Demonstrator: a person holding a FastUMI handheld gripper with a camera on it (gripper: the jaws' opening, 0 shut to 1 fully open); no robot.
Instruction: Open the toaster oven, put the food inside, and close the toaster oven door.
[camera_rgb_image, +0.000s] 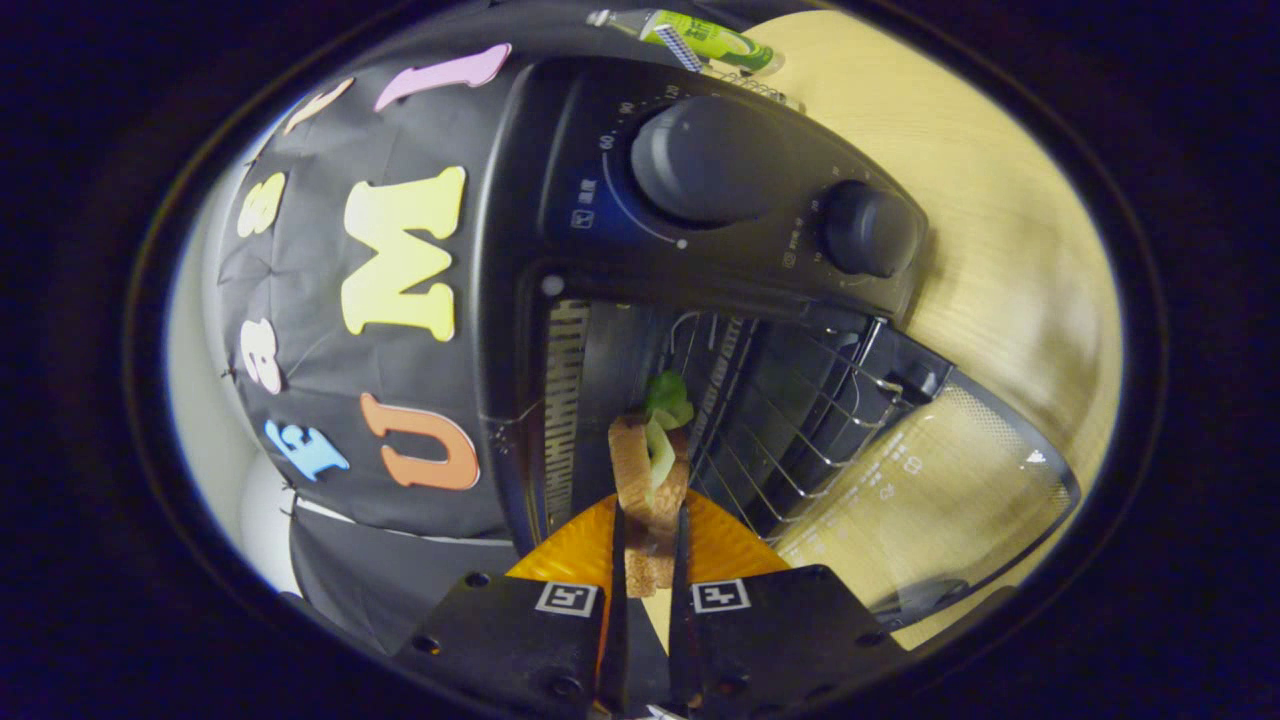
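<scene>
My gripper (648, 540) pinches the sandwich (650, 470) between both fingers at the toaster oven (700, 260) mouth, its door (930, 500) already open; placing and closing remain.

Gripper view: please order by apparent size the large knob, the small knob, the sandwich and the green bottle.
1. Large knob
2. Sandwich, held between the gripper fingers, near the camera
3. Small knob and green bottle look alike; not ranked.
</scene>
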